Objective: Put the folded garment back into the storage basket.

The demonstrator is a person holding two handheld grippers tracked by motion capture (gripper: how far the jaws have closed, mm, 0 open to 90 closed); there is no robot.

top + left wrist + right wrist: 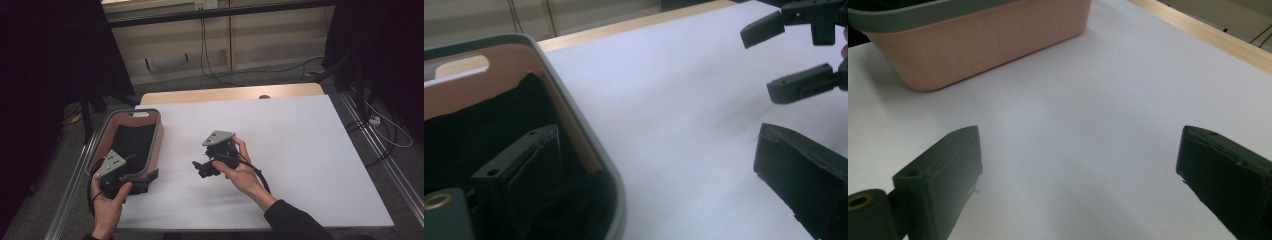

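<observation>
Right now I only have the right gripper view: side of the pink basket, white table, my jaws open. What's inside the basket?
Observer: A black cloth lies in the basket.
Operator: Where's the left gripper?
Observer: The left gripper is at the basket's near end, straddling the rim: one jaw inside, one outside.
Operator: Open or shut?
Observer: Open, jaws wide apart, gripping nothing.
</observation>
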